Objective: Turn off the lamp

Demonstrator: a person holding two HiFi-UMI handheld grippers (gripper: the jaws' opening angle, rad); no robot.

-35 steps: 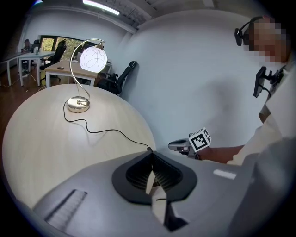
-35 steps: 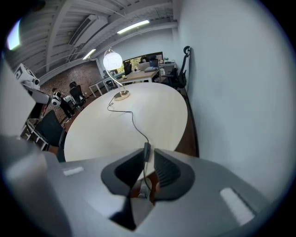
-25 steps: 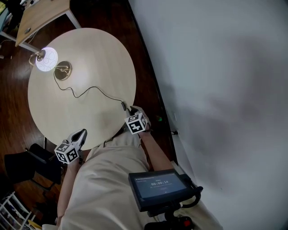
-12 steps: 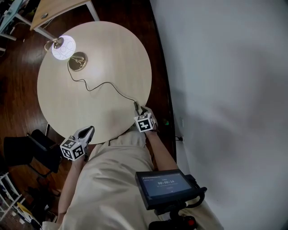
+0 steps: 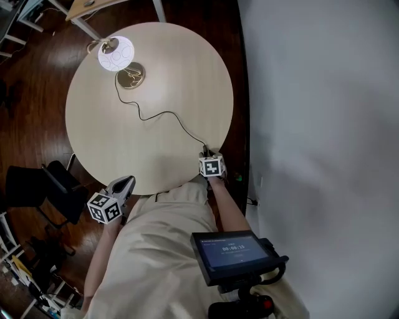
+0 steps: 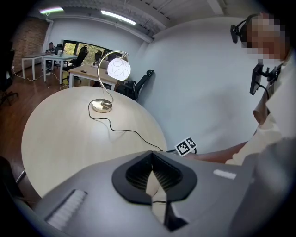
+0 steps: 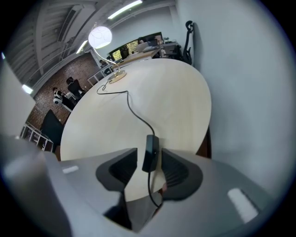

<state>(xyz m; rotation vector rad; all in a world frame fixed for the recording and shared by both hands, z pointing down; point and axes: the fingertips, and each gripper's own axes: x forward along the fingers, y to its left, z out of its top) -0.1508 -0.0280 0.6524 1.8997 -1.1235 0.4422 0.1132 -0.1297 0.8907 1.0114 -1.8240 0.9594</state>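
The lamp (image 5: 116,53) stands lit at the far left of the round table (image 5: 112,143), its white globe glowing over a brass base (image 5: 131,76). A black cord (image 5: 165,114) snakes from the base to the near right edge. There the inline switch (image 7: 150,152) stands between the jaws of my right gripper (image 5: 206,153). Those jaws are open, with a gap on the switch's left side. My left gripper (image 5: 126,182) hovers off the table's near edge, shut and holding nothing. The left gripper view shows the lit globe (image 6: 119,68) and the right gripper's marker cube (image 6: 186,146).
A white wall (image 5: 324,124) runs close along the table's right side. A dark chair (image 5: 37,187) stands at the near left on the wood floor. A tablet on a mount (image 5: 234,252) sits by my body. Another wooden table (image 5: 112,5) lies beyond the lamp.
The head view has shifted, so the table now sits further right in the frame. Both grippers keep their places relative to the table. The lamp stays lit.
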